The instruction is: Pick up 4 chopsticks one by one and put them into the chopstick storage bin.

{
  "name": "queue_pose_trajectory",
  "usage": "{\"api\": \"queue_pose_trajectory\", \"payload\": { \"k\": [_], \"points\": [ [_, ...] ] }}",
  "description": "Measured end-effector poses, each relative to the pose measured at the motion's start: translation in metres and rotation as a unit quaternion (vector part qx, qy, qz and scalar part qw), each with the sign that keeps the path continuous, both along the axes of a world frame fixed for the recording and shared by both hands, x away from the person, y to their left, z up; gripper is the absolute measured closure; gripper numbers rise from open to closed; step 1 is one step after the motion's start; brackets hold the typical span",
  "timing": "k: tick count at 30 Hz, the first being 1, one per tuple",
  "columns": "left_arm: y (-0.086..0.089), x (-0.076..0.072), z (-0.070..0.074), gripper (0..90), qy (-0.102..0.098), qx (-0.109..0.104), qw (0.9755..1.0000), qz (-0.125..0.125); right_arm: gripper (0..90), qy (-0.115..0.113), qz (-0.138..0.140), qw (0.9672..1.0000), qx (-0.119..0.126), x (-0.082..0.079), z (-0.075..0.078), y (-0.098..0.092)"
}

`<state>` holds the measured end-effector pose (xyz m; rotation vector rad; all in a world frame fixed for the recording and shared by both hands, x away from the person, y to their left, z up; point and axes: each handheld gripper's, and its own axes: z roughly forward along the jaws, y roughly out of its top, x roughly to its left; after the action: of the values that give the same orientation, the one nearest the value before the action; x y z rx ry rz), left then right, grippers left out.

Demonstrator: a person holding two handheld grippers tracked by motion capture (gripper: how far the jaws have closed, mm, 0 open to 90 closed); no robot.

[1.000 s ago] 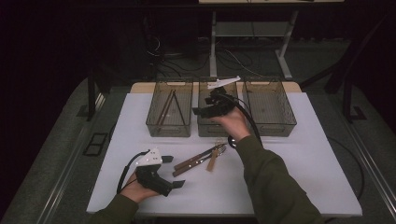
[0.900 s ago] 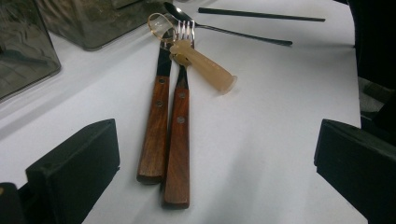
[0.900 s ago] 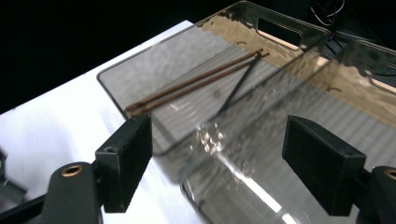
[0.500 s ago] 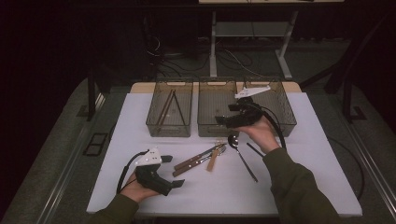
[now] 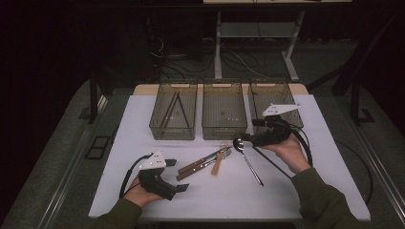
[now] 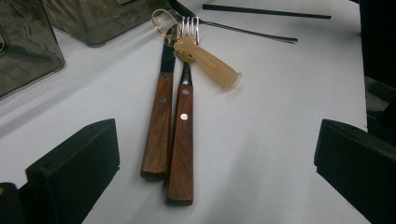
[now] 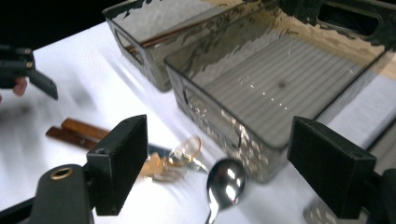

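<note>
Smoky clear plastic forms three bins in a row at the upper middle of the high view, on a white table (image 5: 305, 191). At the left of the row, the left bin (image 5: 173, 129) holds thin sticks, some brown and some dark, lying lengthwise. Beside it, the middle bin (image 5: 224, 126) has a bare ribbed floor, seen close in the right gripper view. At the right end, the right bin (image 5: 267, 95) stands partly behind the right gripper (image 5: 248, 138); what it holds I cannot tell. That gripper sits right of centre, jaws spread with nothing between them, just above the bowl of a spoon (image 5: 247, 160) that lies on the table below the middle bin. The left gripper (image 5: 184, 188) rests at lower left, jaws spread and empty, pointing at two wooden-handled pieces (image 6: 175, 135) and a pale utensil (image 6: 210, 65) lying together near the centre.
</note>
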<state>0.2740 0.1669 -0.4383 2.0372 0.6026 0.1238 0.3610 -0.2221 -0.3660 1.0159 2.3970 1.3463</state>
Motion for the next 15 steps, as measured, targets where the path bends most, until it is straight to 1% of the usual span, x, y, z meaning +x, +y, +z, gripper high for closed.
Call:
{"api": "queue_pose_trajectory", "payload": {
  "k": [2, 8, 11, 15],
  "points": [
    [0.0, 0.0, 0.0, 0.0, 0.0, 0.0, 1.0, 0.001, 20.6, 0.003, 0.004, 1.0, 0.002, -0.005, -0.004, -0.006],
    [0.0, -0.001, 0.0, 0.0, -0.001, 0.0, 1.0, 0.001, 20.6, 0.014, 0.009, 0.9998, -0.012, -0.017, -0.015, -0.021],
    [0.0, -0.001, 0.001, 0.0, -0.001, 0.0, 1.0, 0.001, 21.2, 0.017, 0.007, 0.9996, -0.022, -0.023, -0.019, -0.028],
    [0.0, -0.001, 0.001, 0.0, -0.002, 0.0, 1.0, 0.0, 21.7, 0.022, 0.0, 0.9995, -0.024, -0.031, -0.023, -0.039]
  ]
}}
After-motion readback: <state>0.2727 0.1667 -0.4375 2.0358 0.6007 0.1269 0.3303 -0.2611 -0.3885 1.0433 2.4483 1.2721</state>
